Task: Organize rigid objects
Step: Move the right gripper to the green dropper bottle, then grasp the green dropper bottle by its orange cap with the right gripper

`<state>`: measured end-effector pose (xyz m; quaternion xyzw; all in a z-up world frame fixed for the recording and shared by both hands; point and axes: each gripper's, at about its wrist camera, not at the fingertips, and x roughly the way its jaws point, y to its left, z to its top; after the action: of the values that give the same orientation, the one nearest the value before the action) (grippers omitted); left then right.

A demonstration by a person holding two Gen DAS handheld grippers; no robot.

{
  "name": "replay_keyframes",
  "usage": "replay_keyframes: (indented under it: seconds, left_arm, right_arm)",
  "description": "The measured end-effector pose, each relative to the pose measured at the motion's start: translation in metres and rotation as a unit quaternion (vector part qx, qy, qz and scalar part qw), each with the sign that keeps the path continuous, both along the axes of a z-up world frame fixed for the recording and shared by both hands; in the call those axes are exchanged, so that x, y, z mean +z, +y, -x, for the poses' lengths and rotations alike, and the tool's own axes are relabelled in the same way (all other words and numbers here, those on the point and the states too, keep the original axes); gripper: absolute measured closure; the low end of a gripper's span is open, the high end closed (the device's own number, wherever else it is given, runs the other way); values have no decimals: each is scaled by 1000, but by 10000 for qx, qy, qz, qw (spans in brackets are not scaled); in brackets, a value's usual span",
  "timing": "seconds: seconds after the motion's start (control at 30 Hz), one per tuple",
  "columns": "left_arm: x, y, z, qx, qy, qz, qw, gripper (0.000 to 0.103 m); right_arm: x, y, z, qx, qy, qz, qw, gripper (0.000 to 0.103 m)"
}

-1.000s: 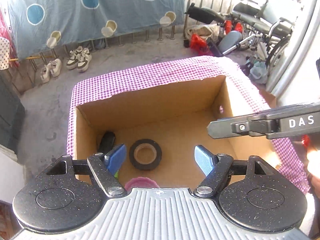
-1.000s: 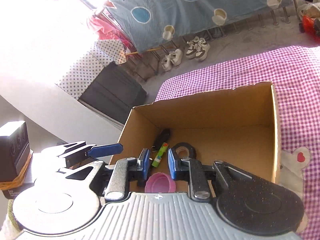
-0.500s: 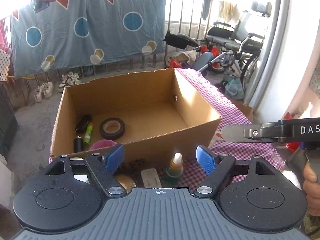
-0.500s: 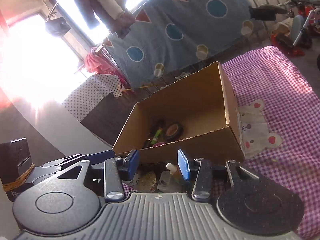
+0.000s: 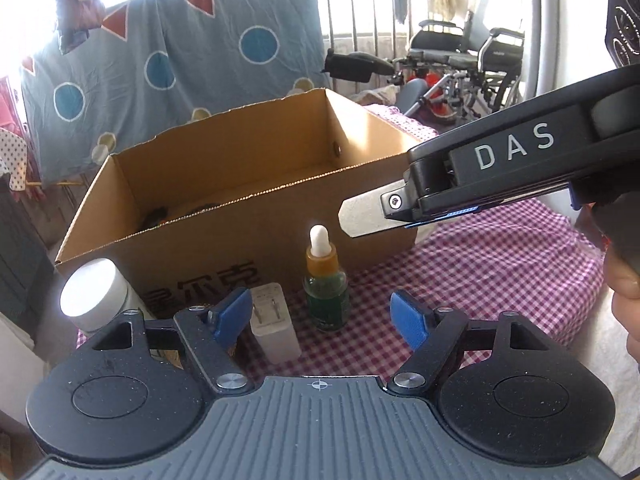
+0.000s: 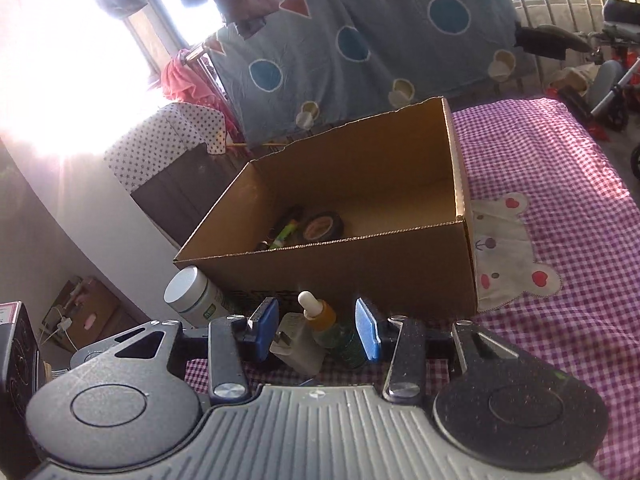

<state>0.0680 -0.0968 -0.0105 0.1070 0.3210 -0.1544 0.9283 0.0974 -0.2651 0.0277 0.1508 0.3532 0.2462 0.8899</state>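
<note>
An open cardboard box (image 5: 240,252) (image 6: 360,280) stands on a purple checked cloth (image 5: 500,264). In front of it stand a dropper bottle (image 5: 325,280) (image 6: 326,326), a white plug adapter (image 5: 274,324) (image 6: 298,346) and a white-lidded jar (image 5: 94,294) (image 6: 196,296). My left gripper (image 5: 322,316) is open and empty, low before the bottle and adapter. My right gripper (image 6: 316,334) is open, its blue pads either side of the bottle and adapter; it shows side-on in the left wrist view (image 5: 480,184). Inside the box lie a tape roll (image 6: 322,226) and a green tube (image 6: 286,234).
A bear patch (image 6: 508,252) lies on the cloth right of the box. A blue spotted blanket (image 6: 380,40) hangs behind. A wheelchair (image 5: 468,64) stands at the back right. A dotted cloth covers a dark cabinet (image 6: 176,176) at left.
Both grippers have pulled back from over the box and dropped low in front of it. The right gripper's jaws have opened wider and now flank the bottle and adapter.
</note>
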Motion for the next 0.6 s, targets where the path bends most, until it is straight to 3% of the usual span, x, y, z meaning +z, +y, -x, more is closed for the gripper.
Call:
replay_keyframes:
  seconds: [0.27,0.37,0.4,0.6]
  left_arm:
    - [-11,-1,-6,84,2,-13,10000,43]
    - [-11,-1,-8,65,-1,-7,10000,47]
    - [-11,-2,-9,47,18,14,10000,48]
    - [-13,-14,-14,-122,67,-53,9999,50]
  right_arm:
    - [-13,31,-28,499,-39,388,9980,61]
    - [-19,37,-33,548,-15,509,9972,70]
    - [-20,37,-34,536,-4,522,9972,79]
    - [-23,15,-34,339,129,157,9992,83]
